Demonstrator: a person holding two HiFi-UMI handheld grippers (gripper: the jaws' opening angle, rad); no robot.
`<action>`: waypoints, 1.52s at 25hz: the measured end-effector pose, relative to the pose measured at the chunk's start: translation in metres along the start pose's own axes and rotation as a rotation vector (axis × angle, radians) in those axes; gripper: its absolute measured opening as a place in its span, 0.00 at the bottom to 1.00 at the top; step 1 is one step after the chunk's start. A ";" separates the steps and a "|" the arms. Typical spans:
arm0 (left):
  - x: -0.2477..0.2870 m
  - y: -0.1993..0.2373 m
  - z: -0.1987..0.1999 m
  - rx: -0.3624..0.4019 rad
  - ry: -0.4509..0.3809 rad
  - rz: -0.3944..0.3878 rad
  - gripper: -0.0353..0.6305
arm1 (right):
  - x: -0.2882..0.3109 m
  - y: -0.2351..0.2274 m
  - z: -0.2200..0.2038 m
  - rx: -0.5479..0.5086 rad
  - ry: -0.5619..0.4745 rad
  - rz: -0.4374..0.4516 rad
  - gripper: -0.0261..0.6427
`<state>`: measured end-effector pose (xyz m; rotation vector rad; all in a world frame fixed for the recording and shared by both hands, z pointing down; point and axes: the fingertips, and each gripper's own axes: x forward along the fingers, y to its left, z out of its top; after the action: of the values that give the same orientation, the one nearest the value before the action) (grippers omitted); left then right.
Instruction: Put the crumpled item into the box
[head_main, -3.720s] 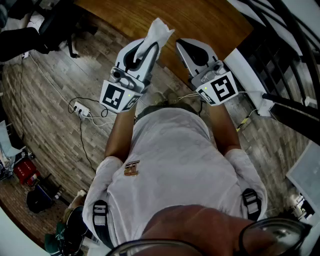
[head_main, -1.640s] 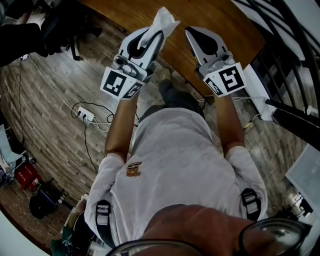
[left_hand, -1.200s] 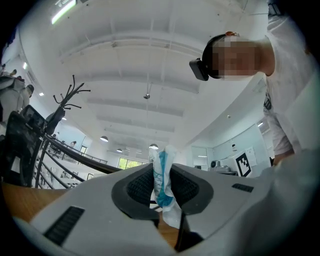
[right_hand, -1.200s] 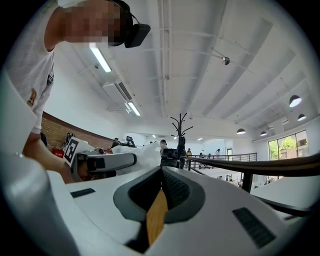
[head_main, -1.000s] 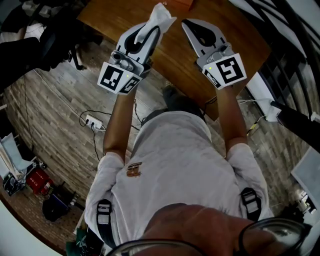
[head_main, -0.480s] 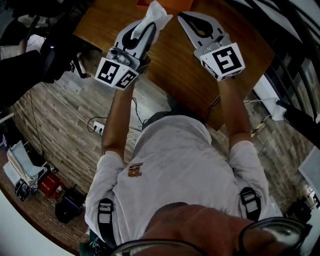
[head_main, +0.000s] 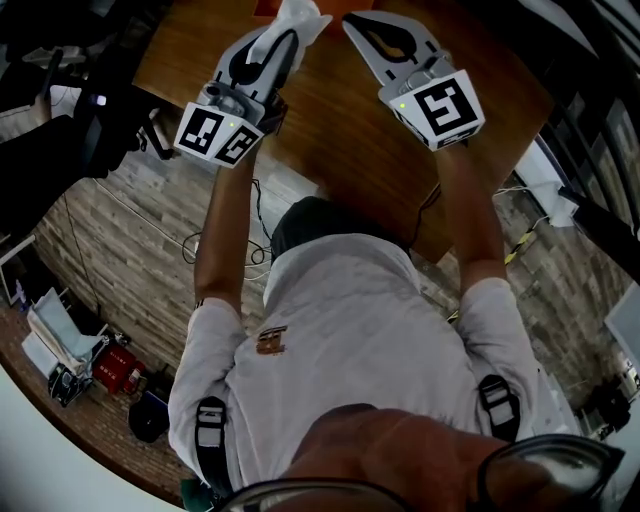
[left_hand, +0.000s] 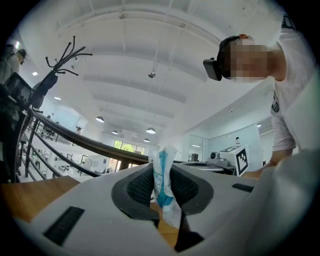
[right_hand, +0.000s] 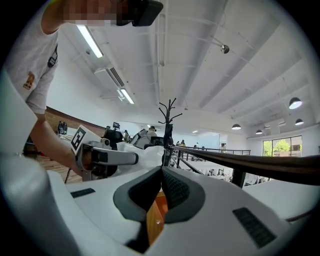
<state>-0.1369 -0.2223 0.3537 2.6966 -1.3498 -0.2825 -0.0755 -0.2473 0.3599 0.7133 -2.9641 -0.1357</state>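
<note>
My left gripper (head_main: 285, 35) is shut on the crumpled item (head_main: 298, 15), a white wad that sticks out past the fingertips. In the left gripper view the crumpled item (left_hand: 162, 180) shows blue print and sits pinched between the dark pads of the left gripper (left_hand: 161, 182). My right gripper (head_main: 352, 22) hangs beside it over the wooden table (head_main: 340, 130), shut with nothing held. An orange box (head_main: 268, 7) is cut off by the top edge, just ahead of both grippers. Below the closed tips of my right gripper (right_hand: 161, 175) a strip of the orange box (right_hand: 160, 201) shows.
The table's near edge runs diagonally in front of the person. On the plank floor at left lie a power strip with cables (head_main: 192, 242) and red items (head_main: 115, 365). A black railing (head_main: 590, 100) stands at right. A coat stand (right_hand: 167, 115) rises beyond the table.
Both grippers have moved forward over the table toward the orange box as the person stepped closer. The left gripper has kept its hold on the crumpled item.
</note>
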 end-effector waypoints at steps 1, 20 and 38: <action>0.005 0.003 -0.002 -0.004 0.011 -0.006 0.18 | 0.001 -0.003 -0.002 -0.003 0.007 -0.001 0.09; 0.065 0.063 -0.047 -0.093 0.305 -0.179 0.18 | 0.026 -0.041 -0.029 -0.013 0.156 -0.118 0.09; 0.113 0.125 -0.130 -0.171 0.759 -0.285 0.18 | 0.064 -0.059 -0.053 -0.053 0.294 -0.117 0.09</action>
<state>-0.1404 -0.3852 0.4907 2.4301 -0.6871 0.5311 -0.0999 -0.3325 0.4108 0.8220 -2.6321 -0.1065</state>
